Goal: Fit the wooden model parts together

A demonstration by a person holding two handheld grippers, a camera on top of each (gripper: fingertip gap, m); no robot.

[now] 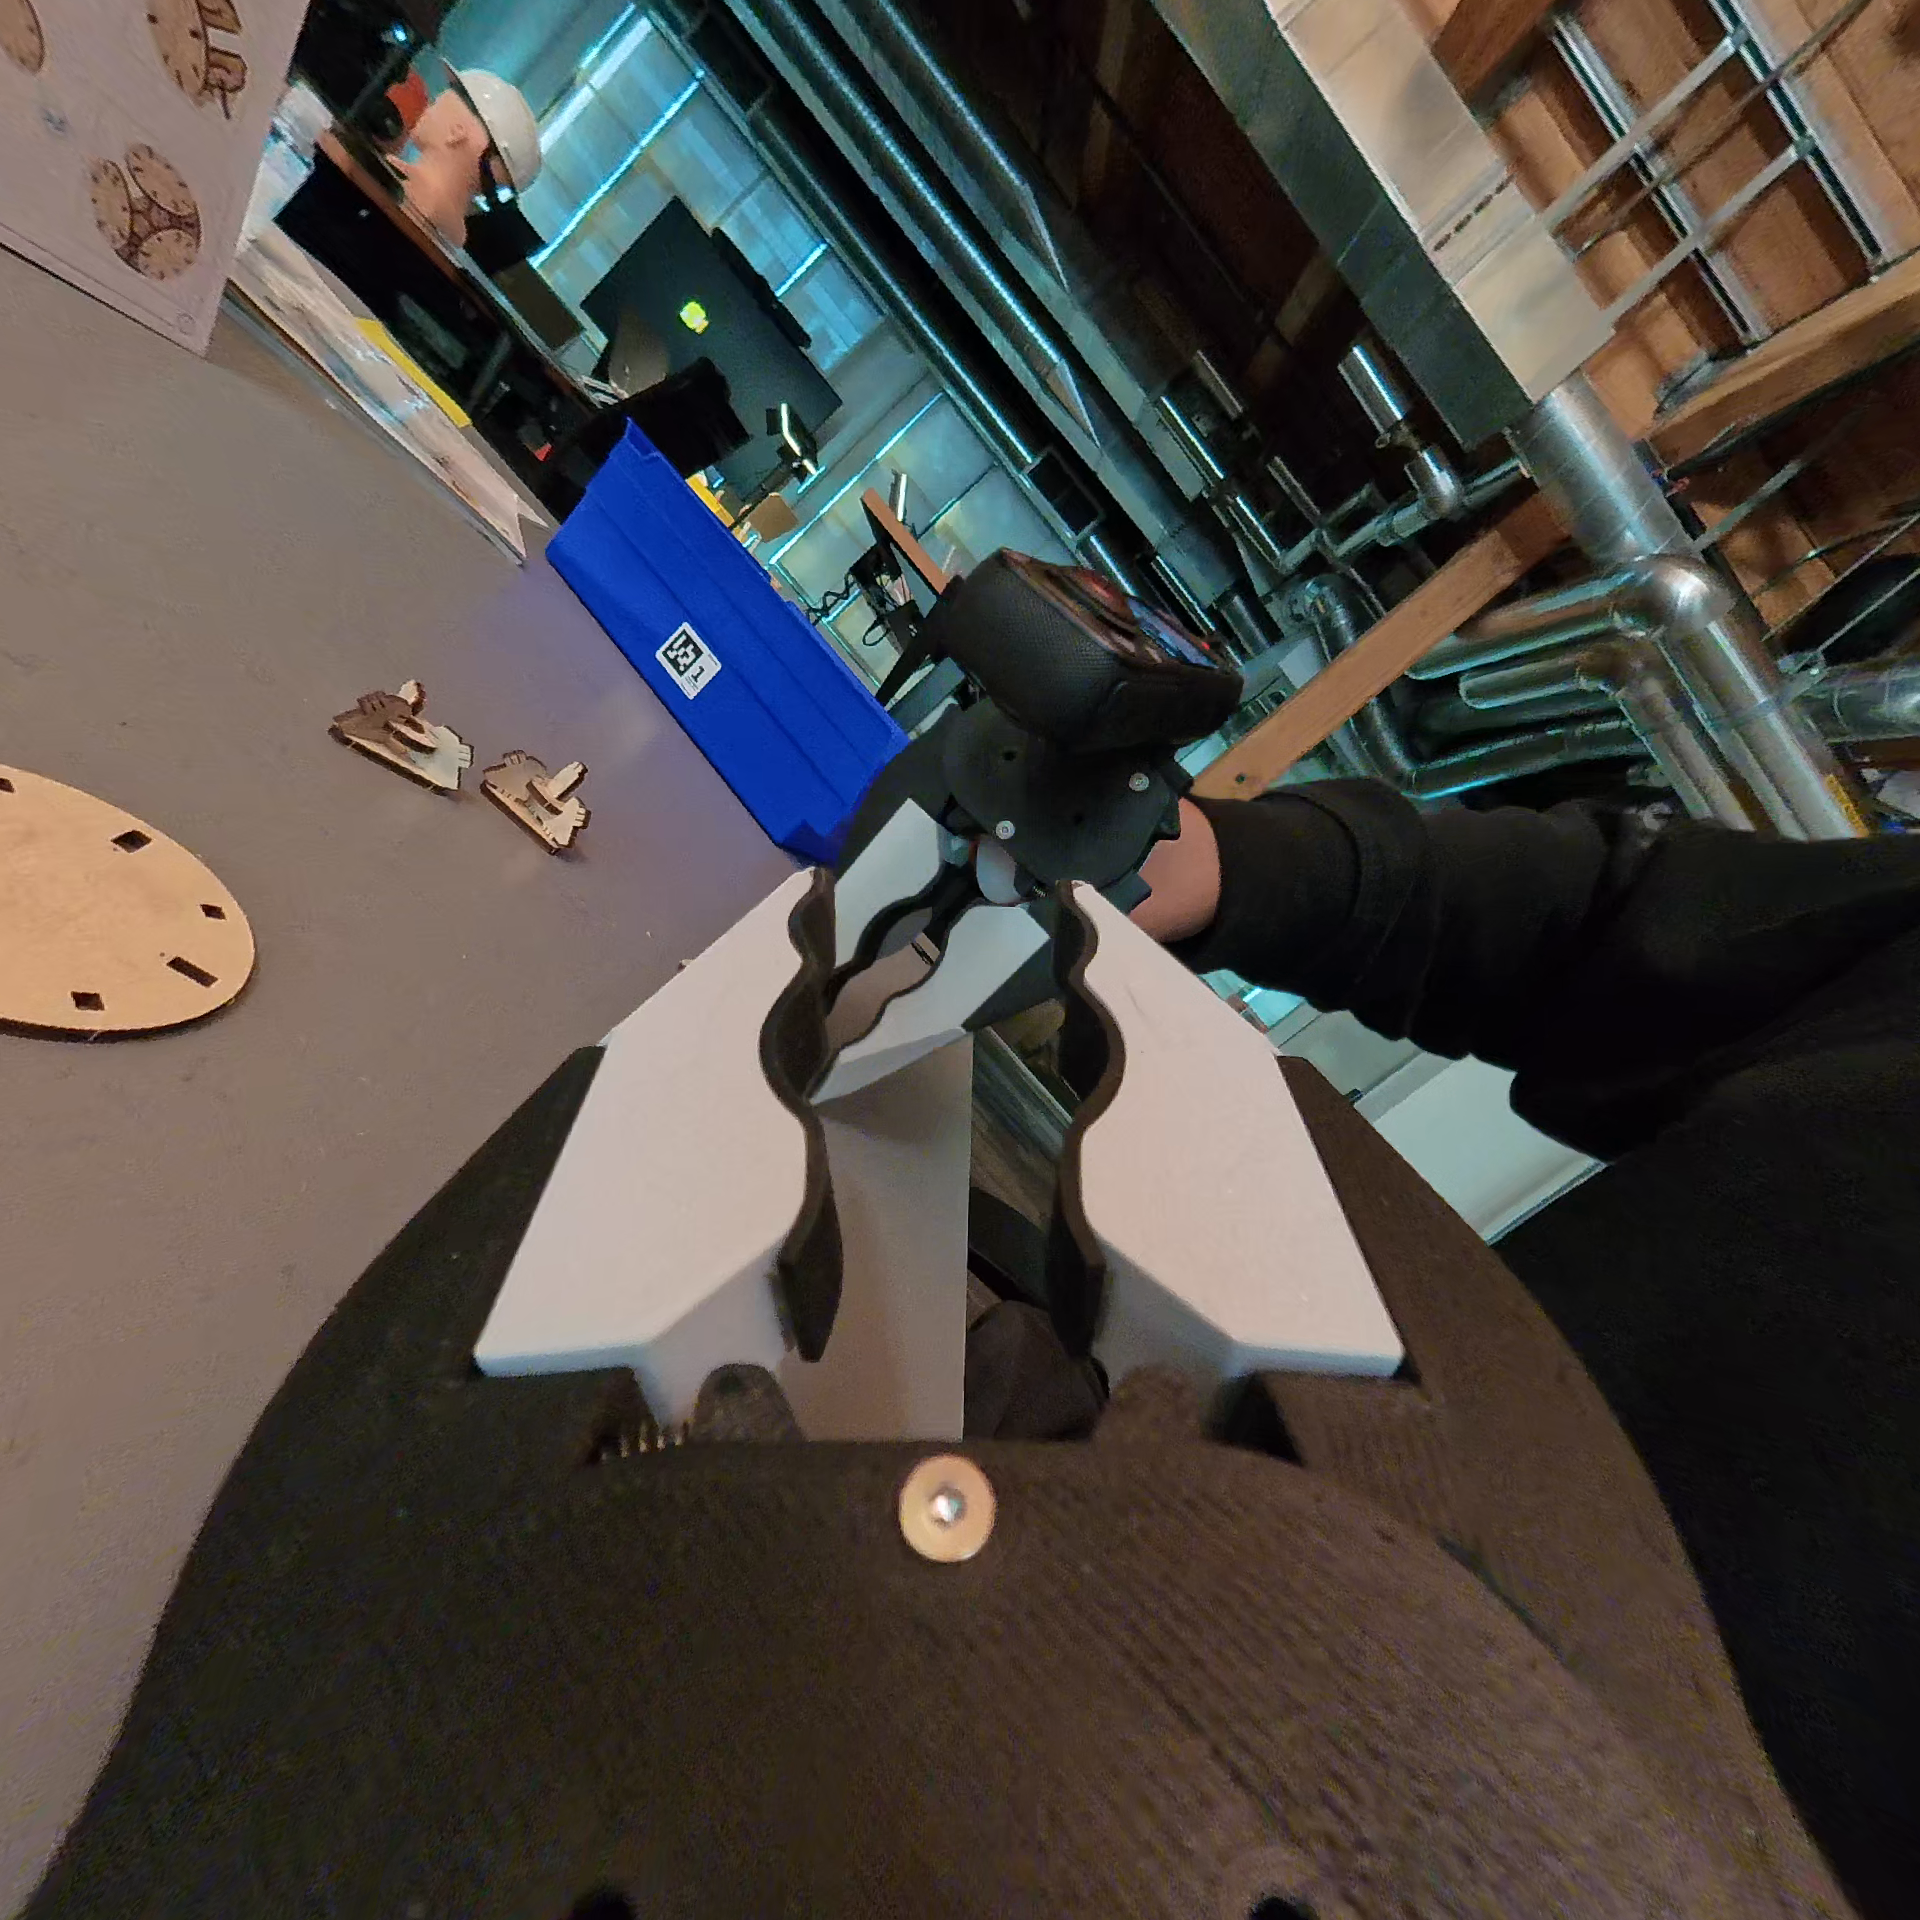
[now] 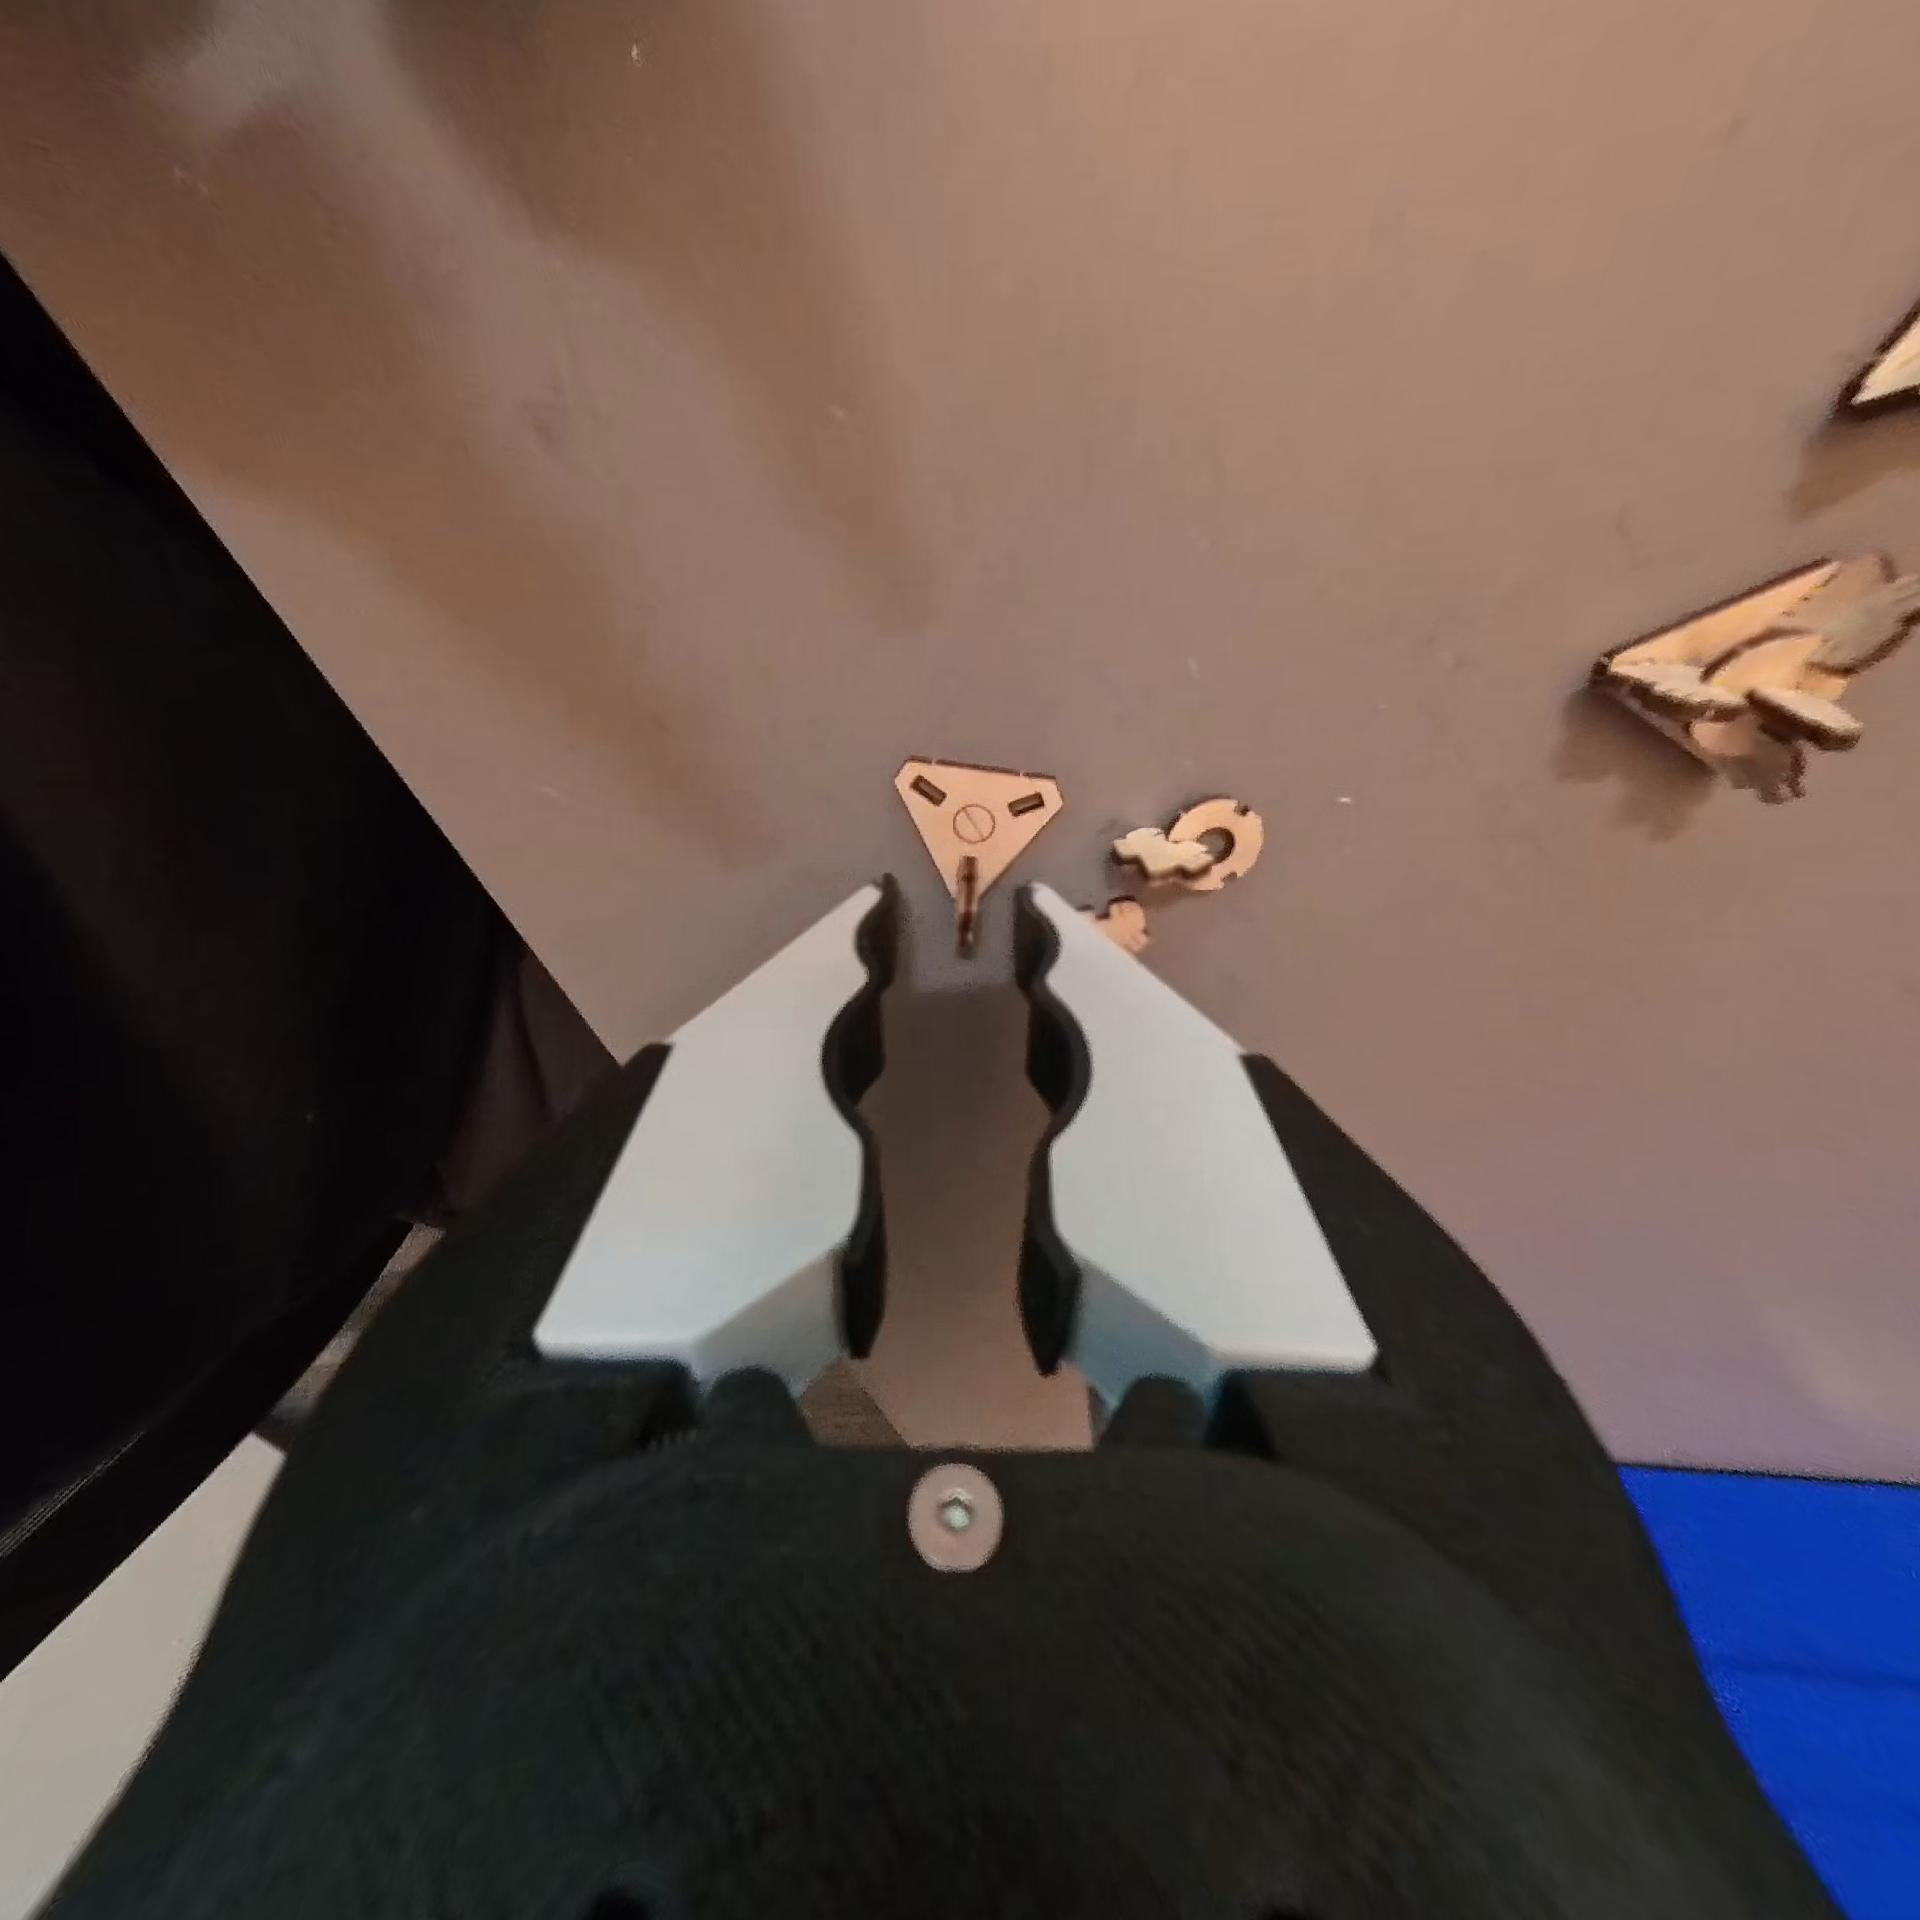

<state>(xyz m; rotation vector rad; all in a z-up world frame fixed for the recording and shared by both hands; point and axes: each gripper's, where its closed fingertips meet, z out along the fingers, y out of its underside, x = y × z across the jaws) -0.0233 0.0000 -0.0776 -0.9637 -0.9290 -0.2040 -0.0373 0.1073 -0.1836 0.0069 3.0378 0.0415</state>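
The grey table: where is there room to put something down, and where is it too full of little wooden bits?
The grey table is bare beyond the triangular plate and along the dark sleeve. It is crowded beside the right gripper: ring piece, small assemblies. Bare too between round disc and blue bin.

This is a workshop or industrial maker space. Bare metal ducts and pipes point(image 1: 1621, 540) run under exposed wooden beams point(image 1: 1382, 644), and a person in a white hard hat point(image 1: 504, 114) stands far off behind the grey table point(image 1: 208, 582). On that table lie laser-cut wooden parts point(image 1: 400, 727) and a slotted wooden disc point(image 1: 104, 914), beside a blue plastic bin point(image 1: 707, 644).
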